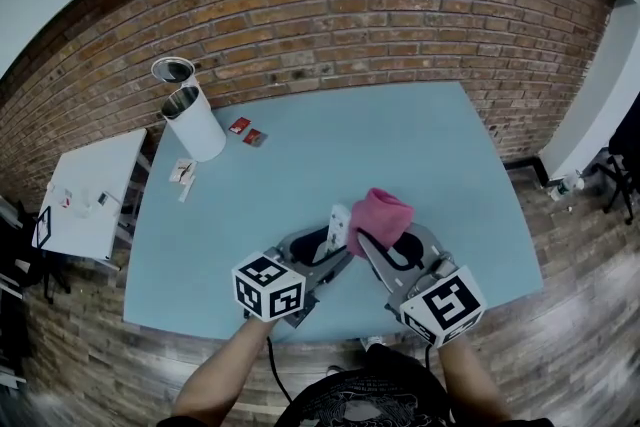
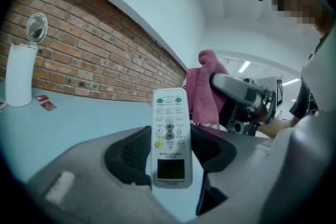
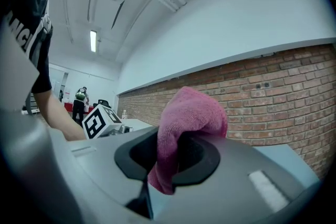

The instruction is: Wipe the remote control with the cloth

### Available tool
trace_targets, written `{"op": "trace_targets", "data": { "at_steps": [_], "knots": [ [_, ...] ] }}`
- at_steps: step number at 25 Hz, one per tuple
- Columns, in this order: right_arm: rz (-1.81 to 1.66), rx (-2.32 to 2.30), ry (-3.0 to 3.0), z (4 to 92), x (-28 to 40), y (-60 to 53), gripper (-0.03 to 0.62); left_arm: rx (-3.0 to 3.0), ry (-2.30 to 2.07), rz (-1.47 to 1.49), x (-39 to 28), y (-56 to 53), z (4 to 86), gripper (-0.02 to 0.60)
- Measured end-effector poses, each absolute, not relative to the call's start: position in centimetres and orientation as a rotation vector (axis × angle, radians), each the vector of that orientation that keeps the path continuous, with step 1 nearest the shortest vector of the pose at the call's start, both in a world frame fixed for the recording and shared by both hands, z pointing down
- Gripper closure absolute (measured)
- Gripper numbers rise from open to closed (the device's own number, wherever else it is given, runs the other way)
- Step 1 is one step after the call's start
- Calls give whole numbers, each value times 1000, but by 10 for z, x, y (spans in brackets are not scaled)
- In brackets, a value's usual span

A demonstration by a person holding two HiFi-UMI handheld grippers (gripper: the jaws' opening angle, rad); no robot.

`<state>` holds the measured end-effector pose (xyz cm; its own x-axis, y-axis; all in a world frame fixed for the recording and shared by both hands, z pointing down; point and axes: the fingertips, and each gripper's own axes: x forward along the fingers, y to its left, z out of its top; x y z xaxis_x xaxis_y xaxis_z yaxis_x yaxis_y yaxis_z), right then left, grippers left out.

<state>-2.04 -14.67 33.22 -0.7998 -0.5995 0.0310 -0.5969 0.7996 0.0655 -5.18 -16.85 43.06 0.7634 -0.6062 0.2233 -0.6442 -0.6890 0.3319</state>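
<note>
Nearest my head camera are the left marker cube point(image 1: 268, 287) and the right marker cube point(image 1: 443, 306), with my forearms rising from the bottom edge and angling inward over the near edge of the pale blue desk point(image 1: 400, 145). My left claw point(image 1: 334, 241) is clamped on the remote point(image 1: 339, 224) and my right claw point(image 1: 378, 237) is clamped on the cloth point(image 1: 381, 215). Both are held over the desk's near middle, the cloth right beside the remote, though I can't tell whether they touch. Only the left gripper view shows the remote's point(image 2: 169, 134) face. It is white and gripped by both long edges at its lower end, with a small dark screen nearest the jaws, a yellow button above that and two green ones at the far end. Behind it the cloth point(image 2: 202, 89) shows pink and fuzzy. From the right gripper view, the cloth point(image 3: 189, 113) bunches into a rounded lump over the jaws, one fold pinched between them and a tail hanging toward the camera. Far back on the desk, a white tub point(image 1: 195, 122) and two red packets point(image 1: 247, 131) sit near the brick wall point(image 1: 380, 15).
</note>
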Motion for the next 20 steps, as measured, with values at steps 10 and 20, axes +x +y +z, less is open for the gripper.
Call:
{"op": "trace_targets", "data": {
  "at_steps": [10,20],
  "knots": [
    [-86,1036,-2946,318,-2,-156,531,2712,-936,309,-38,-156,435,341],
    [-79,1074,-2964,309,9,-162,531,2835,-918,453,-30,-146,437,342]
  ]
}}
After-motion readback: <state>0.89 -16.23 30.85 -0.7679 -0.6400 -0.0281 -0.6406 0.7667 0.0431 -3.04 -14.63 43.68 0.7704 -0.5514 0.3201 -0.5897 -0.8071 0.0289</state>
